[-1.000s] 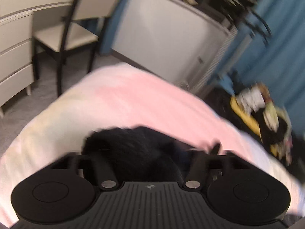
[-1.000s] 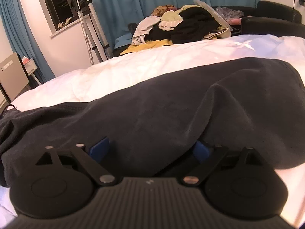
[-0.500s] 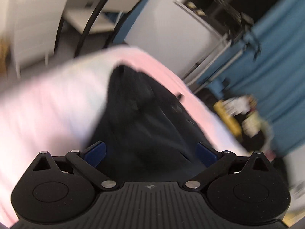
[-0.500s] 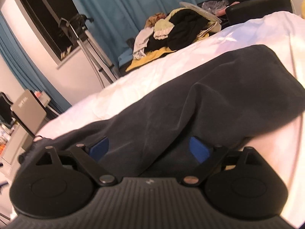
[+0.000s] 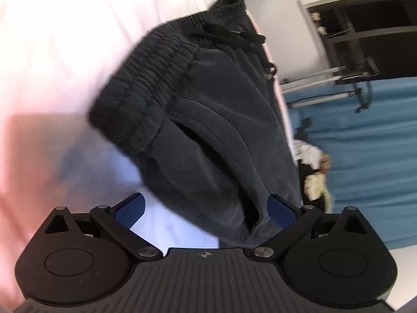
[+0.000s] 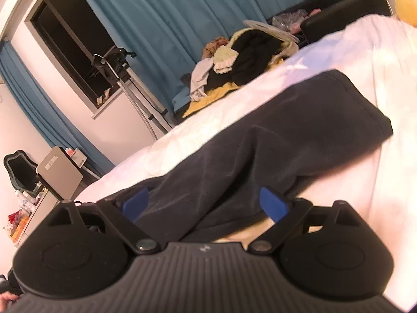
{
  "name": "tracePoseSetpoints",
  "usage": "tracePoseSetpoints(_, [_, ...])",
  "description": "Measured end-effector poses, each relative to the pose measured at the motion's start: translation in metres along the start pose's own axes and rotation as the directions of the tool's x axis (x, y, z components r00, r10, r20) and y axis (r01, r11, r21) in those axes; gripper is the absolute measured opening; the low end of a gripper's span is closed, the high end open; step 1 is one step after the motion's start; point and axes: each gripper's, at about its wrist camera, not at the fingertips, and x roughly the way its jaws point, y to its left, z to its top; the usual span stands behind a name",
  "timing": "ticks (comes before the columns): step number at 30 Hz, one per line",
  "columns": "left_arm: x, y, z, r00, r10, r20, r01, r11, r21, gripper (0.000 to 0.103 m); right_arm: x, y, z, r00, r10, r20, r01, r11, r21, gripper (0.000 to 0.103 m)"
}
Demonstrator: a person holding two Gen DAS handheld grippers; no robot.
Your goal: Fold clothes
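Dark grey sweatpants (image 5: 208, 120) lie on a white bed (image 5: 65, 52). In the left wrist view the elastic waistband and black drawstring (image 5: 229, 35) point away from me. My left gripper (image 5: 206, 212) is open, its blue pads (image 5: 130, 210) spread over the near edge of the pants and touching nothing. In the right wrist view the pants (image 6: 273, 151) stretch across the bed (image 6: 234, 104), the leg end at the right. My right gripper (image 6: 206, 204) is open just above the cloth, holding nothing.
A pile of mixed clothes (image 6: 239, 62) lies at the far side of the bed, in front of blue curtains (image 6: 169, 13). A garment steamer stand (image 6: 130, 86) is by the dark window. A desk with a laptop (image 6: 58, 173) stands at the left.
My left gripper opened and let go of the pants' waist, then swung and rolled so the waistband lies ahead. My right gripper stayed open and tilted, lifting slightly off the cloth.
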Motion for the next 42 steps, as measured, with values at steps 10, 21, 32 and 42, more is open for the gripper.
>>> tracePoseSetpoints(10, [-0.012, 0.031, 0.012, 0.968, -0.181, 0.176, 0.182, 0.983, 0.008, 0.007, 0.025, 0.031, -0.010, 1.000, 0.003, 0.021, 0.001, 0.989, -0.148, 0.093])
tracePoseSetpoints(21, [-0.063, 0.075, 0.002, 0.849, -0.198, 0.490, 0.268, 0.960, -0.076, 0.006, 0.049, 0.060, -0.009, 0.998, -0.036, 0.043, 0.043, 0.983, -0.178, 0.093])
tracePoseSetpoints(32, [-0.068, 0.073, 0.004, 0.873, -0.125, 0.471, 0.174, 0.983, -0.062, 0.007, 0.111, -0.006, 0.094, 0.975, -0.222, 0.030, 0.222, 0.975, -0.024, 0.093])
tracePoseSetpoints(42, [-0.070, 0.050, 0.000, 0.856, -0.034, 0.516, 0.040, 0.999, 0.000, 0.007, 0.180, -0.101, 0.136, 0.936, -0.350, -0.040, 0.352, 0.933, 0.081, 0.092])
